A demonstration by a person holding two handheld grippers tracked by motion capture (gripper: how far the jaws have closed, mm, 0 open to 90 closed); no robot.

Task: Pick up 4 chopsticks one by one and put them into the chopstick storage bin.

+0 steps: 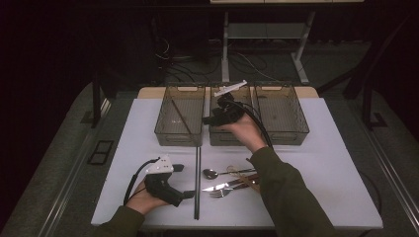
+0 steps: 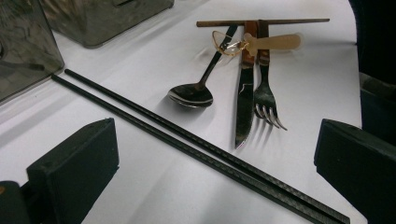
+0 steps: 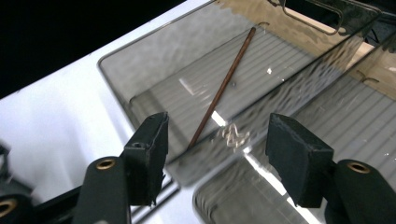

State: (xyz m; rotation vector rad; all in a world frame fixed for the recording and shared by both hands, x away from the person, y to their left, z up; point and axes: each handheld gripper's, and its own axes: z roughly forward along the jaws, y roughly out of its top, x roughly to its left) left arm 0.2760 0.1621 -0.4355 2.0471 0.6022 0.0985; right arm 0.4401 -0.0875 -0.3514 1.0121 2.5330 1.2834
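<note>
Right claw (image 3: pixel 215 163) hangs over the bins with jaws apart and empty, looking down on a brown chopstick (image 3: pixel 222 88) lying in the left bin (image 1: pixel 180 136). Left claw (image 2: pixel 210 186), jaws apart on the counter (image 1: pixel 326 163), alone shows close-up two black chopsticks (image 2: pixel 187 142), spoon (image 2: pixel 194 93), knife (image 2: pixel 244 93), fork (image 2: pixel 265 93); no readable writing.

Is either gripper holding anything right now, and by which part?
Nothing is held. The right gripper is open above the bins; the left gripper is open over the black chopsticks.

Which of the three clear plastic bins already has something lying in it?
The leftmost clear plastic bin: a single brown wooden chopstick lies slanted across its floor. The middle and right bins show nothing inside.
</note>
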